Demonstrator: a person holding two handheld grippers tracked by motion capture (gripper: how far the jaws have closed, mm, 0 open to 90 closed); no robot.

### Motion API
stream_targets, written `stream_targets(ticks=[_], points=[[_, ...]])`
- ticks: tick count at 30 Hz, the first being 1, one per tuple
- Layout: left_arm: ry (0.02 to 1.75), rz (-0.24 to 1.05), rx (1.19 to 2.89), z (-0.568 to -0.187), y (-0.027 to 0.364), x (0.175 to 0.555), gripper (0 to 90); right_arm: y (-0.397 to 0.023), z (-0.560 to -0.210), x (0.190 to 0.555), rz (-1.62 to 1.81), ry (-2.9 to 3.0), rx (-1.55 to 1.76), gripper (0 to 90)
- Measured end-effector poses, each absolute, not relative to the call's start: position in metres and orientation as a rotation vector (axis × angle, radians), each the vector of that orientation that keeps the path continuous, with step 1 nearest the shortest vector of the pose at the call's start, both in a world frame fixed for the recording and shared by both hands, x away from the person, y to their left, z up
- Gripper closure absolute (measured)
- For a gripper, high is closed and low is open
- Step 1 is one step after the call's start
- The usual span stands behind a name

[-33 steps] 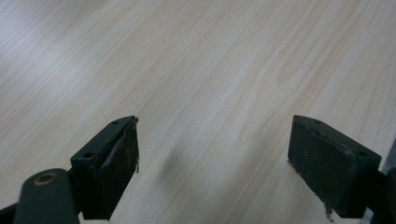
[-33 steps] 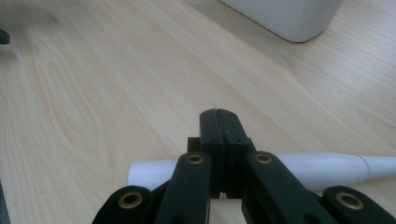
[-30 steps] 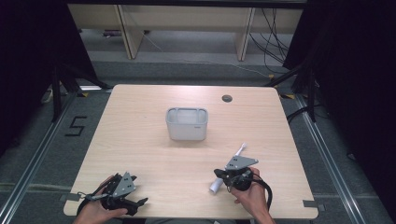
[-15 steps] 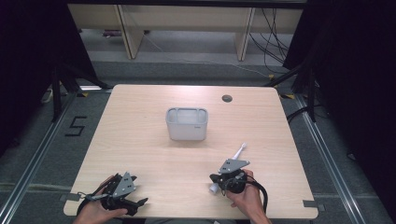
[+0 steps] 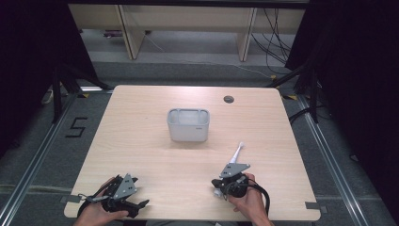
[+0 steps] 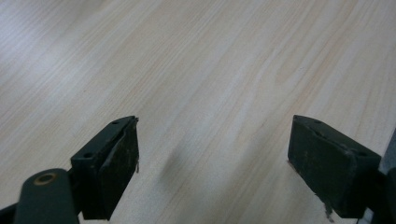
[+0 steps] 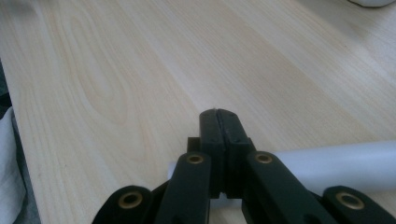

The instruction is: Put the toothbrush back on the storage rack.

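Note:
A white stick-like tool (image 5: 238,153) with a thin tip lies slanted on the wooden table (image 5: 141,136), right of centre. My right gripper (image 5: 217,183) rests low over its near end, held in a hand. Its jaws are shut flat against each other with nothing between the tips (image 7: 218,114), and the white handle (image 7: 336,163) passes underneath them. My left gripper (image 5: 141,192) sits at the near left corner in the other hand. It stands open (image 6: 215,154) over bare wood, holding nothing.
A grey open-topped box (image 5: 188,125) stands at the middle of the table. A small dark cable hole (image 5: 228,99) sits near the far edge. Shelving and cables lie on the floor beyond, and the table's near edge is just behind both hands.
My right gripper has shifted slightly left and toward the near edge. The white tool and the left gripper have stayed where they were.

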State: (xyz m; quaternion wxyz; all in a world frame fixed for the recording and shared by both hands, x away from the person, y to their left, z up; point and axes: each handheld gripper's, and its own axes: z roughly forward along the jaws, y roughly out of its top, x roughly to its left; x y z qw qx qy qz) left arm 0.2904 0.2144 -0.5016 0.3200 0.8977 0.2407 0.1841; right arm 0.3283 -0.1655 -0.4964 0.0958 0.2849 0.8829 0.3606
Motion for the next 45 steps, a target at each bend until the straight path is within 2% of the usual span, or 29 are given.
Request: stream_targets(ticks=[14,45], points=[[0.634,0.468,2.352,-0.502,0.214,0.289,16.2,-0.177,-0.496,0.316,1.021,2.665,0.881,90.0],[0.638,0.477,2.35,-0.502,0.214,0.29,16.2,-0.213,-0.494,0.314,1.003,2.629,0.912,89.7]])
